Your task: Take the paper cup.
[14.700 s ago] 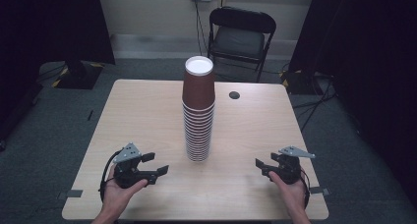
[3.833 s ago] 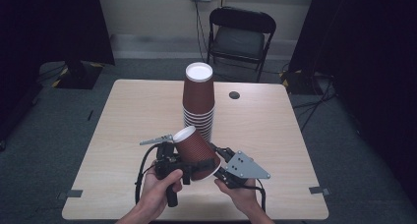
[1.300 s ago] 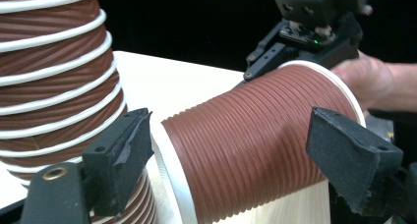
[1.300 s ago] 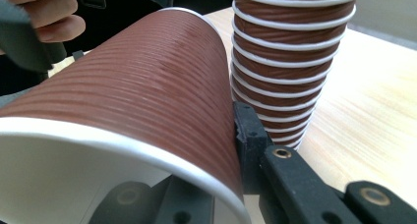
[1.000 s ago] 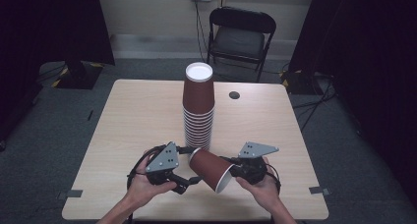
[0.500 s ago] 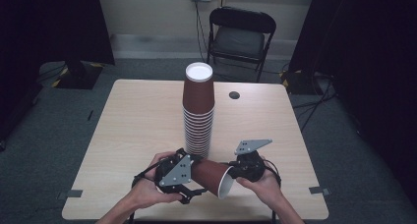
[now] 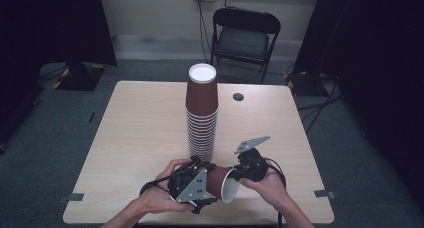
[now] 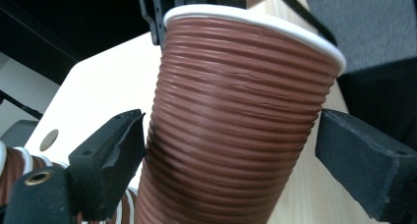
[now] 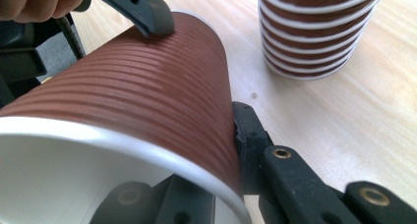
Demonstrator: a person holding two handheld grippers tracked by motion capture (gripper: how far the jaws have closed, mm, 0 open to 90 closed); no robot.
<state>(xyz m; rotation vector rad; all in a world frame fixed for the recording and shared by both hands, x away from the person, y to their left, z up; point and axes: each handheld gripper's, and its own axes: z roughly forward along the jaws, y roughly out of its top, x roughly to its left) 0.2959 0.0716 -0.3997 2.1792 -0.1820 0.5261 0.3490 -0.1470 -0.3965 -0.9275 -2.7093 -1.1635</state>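
Lying sideways, cup (image 7: 223, 182), mouth toward right gripper (image 7: 239, 175) clamping its rim, left gripper (image 7: 202, 184) jaws just opening around it

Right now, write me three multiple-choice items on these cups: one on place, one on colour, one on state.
1. Where is the loose cup relative to the stack?
A) on top of it
B) held on its side in front of it
C) upright behind it
2. What colour is its outside?
A) blue
B) green
C) brown
3. The right tongs are:
A) open, clear of the cup
B) shut on the cup's rim
C) gripping the stack

Answers:
1 B: it is sideways, nearer the person than the stack.
2 C: the wall is ribbed brown and the inside is white.
3 B: one jaw sits inside the rim and one outside, pinching it.
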